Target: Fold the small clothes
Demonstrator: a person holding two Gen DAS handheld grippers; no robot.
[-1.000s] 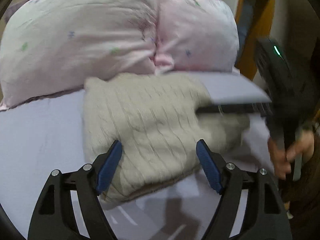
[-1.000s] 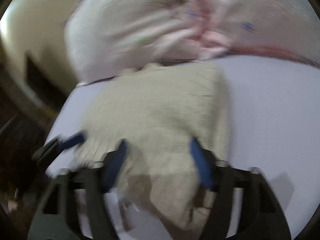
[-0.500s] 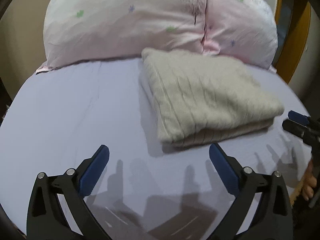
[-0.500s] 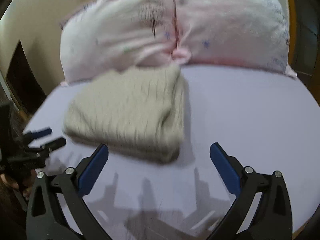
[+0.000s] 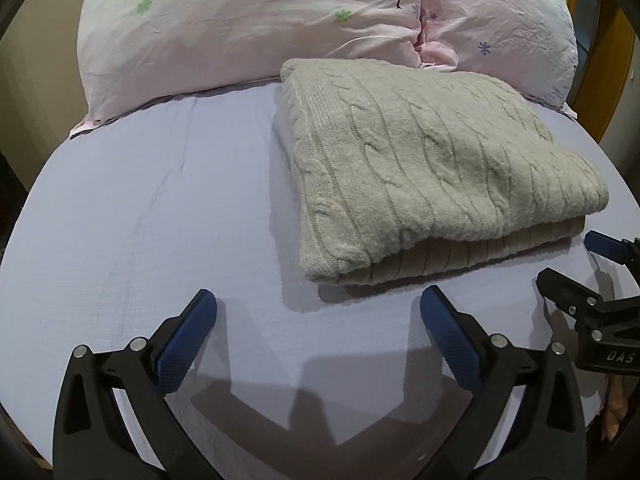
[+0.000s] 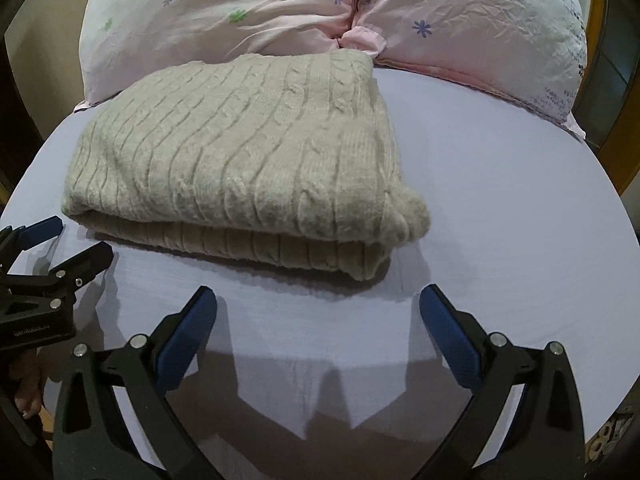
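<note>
Since half a second ago: both grippers drawn slightly back, motion blur gone. Folded beige cable-knit sweater (image 5: 436, 168) at centre-right of left view, on lavender bed sheet (image 5: 140, 208), far edge against pink pillows (image 5: 248, 20). Left gripper (image 5: 318, 332) low, jaws spread, holding nothing. Right gripper (image 6: 318, 332) likewise spread, empty; "DAS" legible on its body at right edge.

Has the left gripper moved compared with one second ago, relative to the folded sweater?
Yes. The left gripper has pulled back from the sweater: its fingers straddled the knit before, and now they hang open over bare sheet in front of it.
</note>
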